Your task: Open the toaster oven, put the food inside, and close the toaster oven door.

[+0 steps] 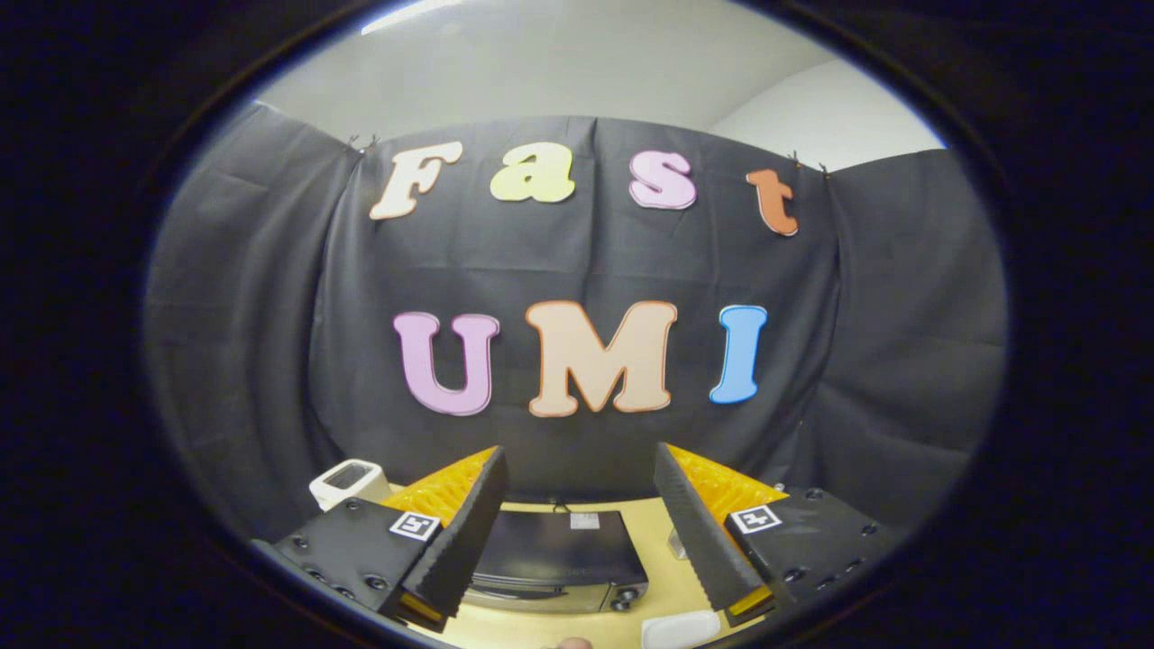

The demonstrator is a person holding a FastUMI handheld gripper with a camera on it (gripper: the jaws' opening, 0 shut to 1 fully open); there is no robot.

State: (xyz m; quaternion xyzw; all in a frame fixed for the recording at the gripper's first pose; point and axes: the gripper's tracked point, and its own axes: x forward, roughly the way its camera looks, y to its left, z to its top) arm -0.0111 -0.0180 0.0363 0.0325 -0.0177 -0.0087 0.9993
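A: Where was the toaster oven [559, 559]?

B: Low in the gripper view, dark-topped, seen from above between the two fingers and beyond them, on the pale wooden surface [658, 577]. Its front edge with a knob faced the camera. Door looked closed, but the angle was steep; could not be sure.

A: And the gripper [577, 532]?

B: Jaws spread wide, nothing between them, nothing touched. Held high and pointing mostly at the cloth wall, so likely carried clear of the oven, not yet committed to any handle.

A: The food?

B: A white, rounded thing [681, 628] lay on the surface just nearer than the oven, by the right finger. Too little of it showed to name it as food. A white boxy object [350, 482] stood off beyond the left finger.

A: Stage of the task?

B: Fitted two readings: door shut with food waiting outside, or door shut again with food inside. Could not settle it.
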